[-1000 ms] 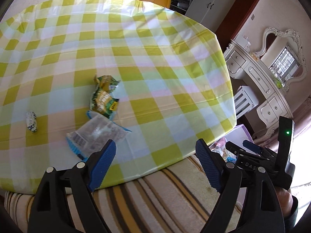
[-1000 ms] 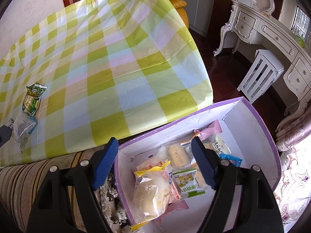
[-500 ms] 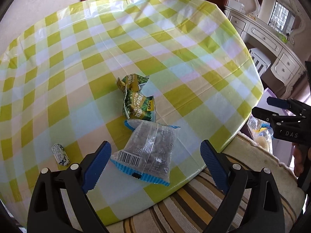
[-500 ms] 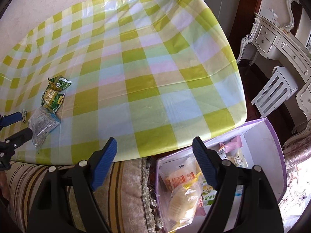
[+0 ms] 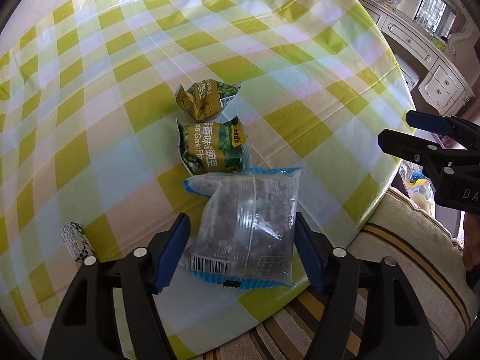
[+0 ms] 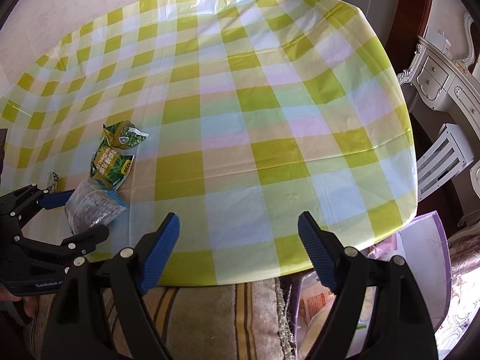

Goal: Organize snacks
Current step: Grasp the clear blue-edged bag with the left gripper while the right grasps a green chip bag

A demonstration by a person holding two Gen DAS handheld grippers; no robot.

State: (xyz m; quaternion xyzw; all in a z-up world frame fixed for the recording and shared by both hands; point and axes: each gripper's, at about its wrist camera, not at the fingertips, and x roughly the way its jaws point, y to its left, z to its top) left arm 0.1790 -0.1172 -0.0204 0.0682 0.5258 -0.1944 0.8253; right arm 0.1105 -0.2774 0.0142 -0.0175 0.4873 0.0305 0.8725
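Checked yellow-green cloth covers the round worktop [image 6: 270, 120], set in a sunlit room with a white dresser.

Item 1: clear snack packet with blue crimped ends [image 5: 246, 225], lying flat near the worktop's front edge, barcode end toward the camera. The left claw [image 5: 241, 252] stands wide apart around it, one blue pad [image 5: 172, 252] on each flank, just short of contact, evidently lined up to pinch it across the width.

Item 2: green pea packet [image 5: 213, 147], its corner touching item 1's far end. Item 3: second green packet [image 5: 207, 99], just beyond.

Item 4: small wrapped sweet [image 5: 75, 241], apart to the left.

Item 5: purple-rimmed box [image 6: 432, 270] beside the worktop, already holding packets, probably the destination. The right claw [image 6: 238, 252] hovers wide and empty between worktop edge and box.
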